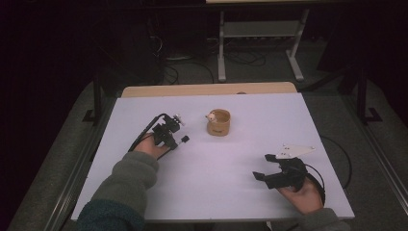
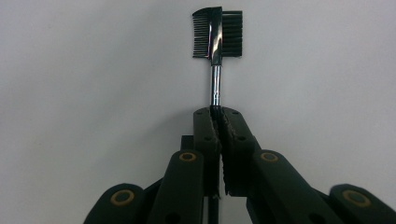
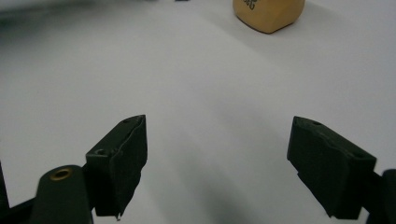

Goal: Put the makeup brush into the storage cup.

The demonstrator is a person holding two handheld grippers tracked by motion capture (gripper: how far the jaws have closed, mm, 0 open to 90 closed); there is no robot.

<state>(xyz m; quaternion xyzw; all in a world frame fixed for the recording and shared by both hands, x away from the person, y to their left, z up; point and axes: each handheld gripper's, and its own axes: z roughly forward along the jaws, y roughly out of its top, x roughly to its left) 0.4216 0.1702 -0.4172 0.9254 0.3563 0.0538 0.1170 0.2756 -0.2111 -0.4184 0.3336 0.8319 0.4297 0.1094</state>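
Nearest the high view's camera, two sleeved forearms come in from the bottom edge, each hand holding a gripper over a white counter.

At the near right, the right hand holds the right gripper, which points toward the left and carries a grey three-cornered plate on top. Its fingers stand wide apart with nothing between them; in the right gripper view the bare white counter shows in the gap, and the lower part of a tan cup sits far ahead, toward the upper right.

At the left, the left hand holds the left gripper, pointing toward the far right of the counter. Its fingers are closed together, clamped on the thin metal handle of a small brow brush. In the left gripper view the brush stands straight out from the fingertips, with a fine black comb on one side of its head and black bristles on the other. In the high view the brush head shows as a small dark square just beyond the gripper, above the white surface; whether it touches the counter I cannot tell.

The tan cup stands upright in the far middle of the counter, right of the left gripper and well apart from the right one. A small pale figure sits at its left rim.
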